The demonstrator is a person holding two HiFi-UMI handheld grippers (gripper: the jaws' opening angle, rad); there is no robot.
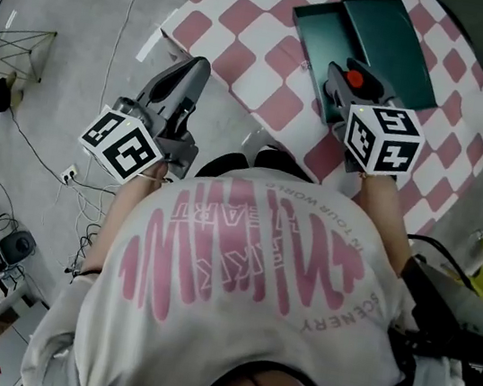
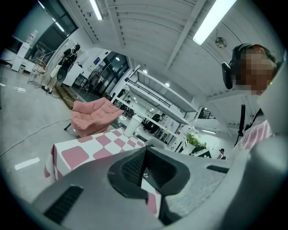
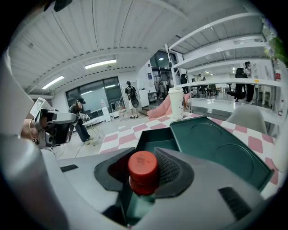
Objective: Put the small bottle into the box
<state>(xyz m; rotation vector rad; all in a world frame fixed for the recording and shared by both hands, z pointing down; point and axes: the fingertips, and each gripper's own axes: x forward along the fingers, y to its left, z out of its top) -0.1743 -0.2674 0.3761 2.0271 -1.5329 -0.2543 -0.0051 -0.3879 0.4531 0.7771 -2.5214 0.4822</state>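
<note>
My right gripper [image 1: 347,75] is shut on the small bottle [image 3: 143,173], a clear bottle with a red cap [image 1: 354,76] that stands up between the pads. It hangs over the near end of the open dark green box [image 3: 155,141], whose lid [image 3: 216,150] lies flat to the right. In the head view the box [image 1: 327,24] rests on the pink-and-white checked table [image 1: 265,46]. My left gripper [image 1: 193,71] hangs beside the table's left edge, over the floor. In its own view the left gripper [image 2: 144,162] has its pads touching and nothing between them.
A white paper cup [image 3: 176,102] stands on the table beyond the box. A pink beanbag [image 2: 92,114] lies on the floor past the table corner. Cables trail over the floor [image 1: 54,172] at the left. People stand far off in the hall.
</note>
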